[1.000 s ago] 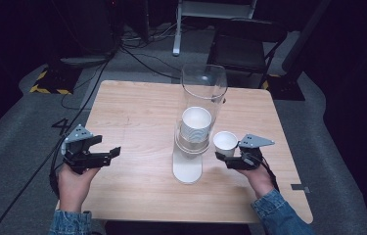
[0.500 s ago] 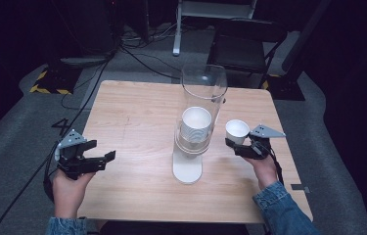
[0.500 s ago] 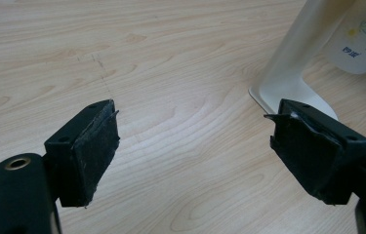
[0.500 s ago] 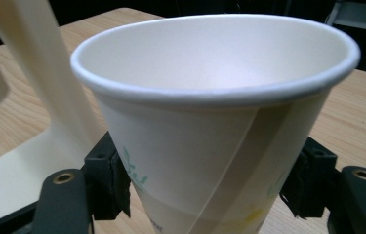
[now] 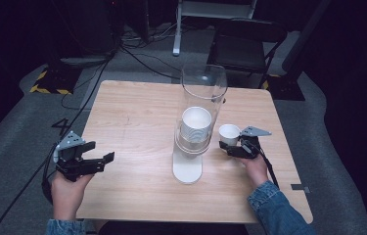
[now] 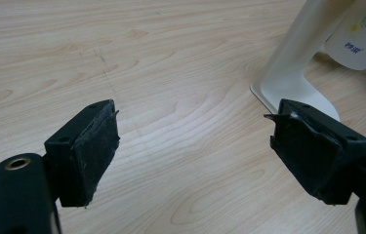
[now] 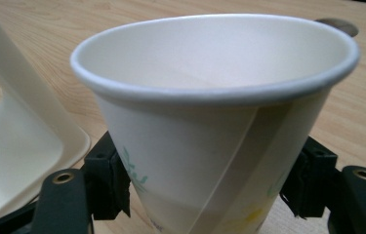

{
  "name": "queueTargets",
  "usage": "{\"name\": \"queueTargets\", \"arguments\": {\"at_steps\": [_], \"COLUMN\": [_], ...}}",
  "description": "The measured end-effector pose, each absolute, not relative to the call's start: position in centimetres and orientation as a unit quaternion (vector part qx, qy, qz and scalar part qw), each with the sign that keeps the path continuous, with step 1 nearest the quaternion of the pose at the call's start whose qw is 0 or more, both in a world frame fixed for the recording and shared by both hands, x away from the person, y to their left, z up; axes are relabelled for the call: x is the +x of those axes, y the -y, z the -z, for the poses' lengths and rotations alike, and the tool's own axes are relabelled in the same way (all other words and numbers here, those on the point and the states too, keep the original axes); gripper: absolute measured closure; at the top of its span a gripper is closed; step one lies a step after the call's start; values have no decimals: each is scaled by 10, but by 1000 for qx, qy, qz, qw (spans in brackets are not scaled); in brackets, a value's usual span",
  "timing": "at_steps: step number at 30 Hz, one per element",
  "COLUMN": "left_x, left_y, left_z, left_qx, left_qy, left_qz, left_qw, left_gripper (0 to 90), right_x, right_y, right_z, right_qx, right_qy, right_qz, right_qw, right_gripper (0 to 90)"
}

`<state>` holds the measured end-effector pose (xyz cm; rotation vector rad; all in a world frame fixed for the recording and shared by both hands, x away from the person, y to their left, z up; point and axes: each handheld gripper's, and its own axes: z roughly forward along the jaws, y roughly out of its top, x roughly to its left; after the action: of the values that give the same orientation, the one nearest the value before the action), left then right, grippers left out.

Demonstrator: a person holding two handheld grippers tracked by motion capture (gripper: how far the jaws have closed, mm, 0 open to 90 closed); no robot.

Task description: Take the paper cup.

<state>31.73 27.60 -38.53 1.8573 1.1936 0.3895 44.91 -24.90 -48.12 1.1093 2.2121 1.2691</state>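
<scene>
A white paper cup (image 5: 229,133) (image 7: 210,131) stands upright between the jaws of my right gripper (image 5: 231,148) (image 7: 210,190), which is shut on its lower wall, just right of the cup dispenser. The dispenser is a clear tube (image 5: 203,93) on a white stand (image 5: 187,169) with a stack of white cups (image 5: 195,128) inside. My left gripper (image 5: 106,160) (image 6: 195,151) hovers open over the table's near left part, jaws wide apart with bare wood between them. In the left gripper view the stand (image 6: 293,83) rises at the right.
The wooden table (image 5: 137,117) has bare wood at the left and middle. Beyond its far edge are a dark chair (image 5: 247,46), cables (image 5: 137,54) on the floor and yellow-black tape (image 5: 49,84).
My right gripper has carried the cup away from the dispenser to the right and then lower toward the table. My left gripper has drifted slightly toward the table's near left edge.
</scene>
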Motion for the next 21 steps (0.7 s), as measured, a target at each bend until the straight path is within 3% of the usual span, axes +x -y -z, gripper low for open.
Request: {"name": "queueTargets", "arguments": {"at_steps": [21], "left_x": [319], "left_y": [-276], "left_z": [385], "left_qx": [745], "left_qy": [-480], "left_qz": [-157], "left_qw": [436], "left_gripper": [177], "right_x": [449], "right_y": [244], "right_z": [498], "right_qx": [369], "right_qy": [-814], "right_qz": [-428], "right_qw": [137], "right_gripper": [279]}}
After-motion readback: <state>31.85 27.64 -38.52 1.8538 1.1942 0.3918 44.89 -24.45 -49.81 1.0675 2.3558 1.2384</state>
